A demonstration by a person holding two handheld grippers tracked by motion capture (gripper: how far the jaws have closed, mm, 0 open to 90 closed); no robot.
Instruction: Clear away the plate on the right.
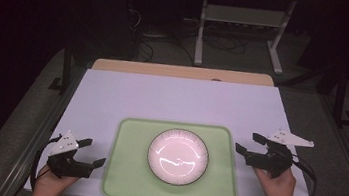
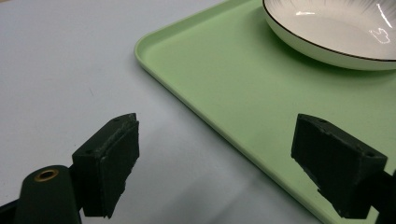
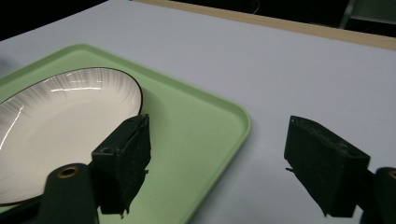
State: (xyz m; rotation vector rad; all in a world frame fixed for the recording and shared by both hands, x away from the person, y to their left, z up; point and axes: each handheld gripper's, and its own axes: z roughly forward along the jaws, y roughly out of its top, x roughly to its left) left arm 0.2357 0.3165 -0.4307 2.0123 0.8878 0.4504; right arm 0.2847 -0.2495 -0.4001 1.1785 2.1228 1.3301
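One white plate [image 1: 178, 157] with a thin dark rim sits in the middle of one green tray [image 1: 124, 182], on the pale table [image 1: 172, 98].

Your right gripper [image 1: 244, 143] hangs just off the tray's right edge, level with the plate, pointing toward it; plate and gripper are apart. Its jaws stand wide, nothing between them. In the right gripper view the plate [image 3: 60, 126] lies beyond the jaw on the picture's left, and the tray [image 3: 210, 126] corner runs under the gap.

Your left gripper [image 1: 92, 152] sits off the tray's left edge, near the front corner, jaws spread and empty. In the left gripper view the tray [image 2: 224, 93] edge crosses between the jaws; the plate [image 2: 327, 46] lies farther off, untouched.

Count: two grippers, one tray, one plate.
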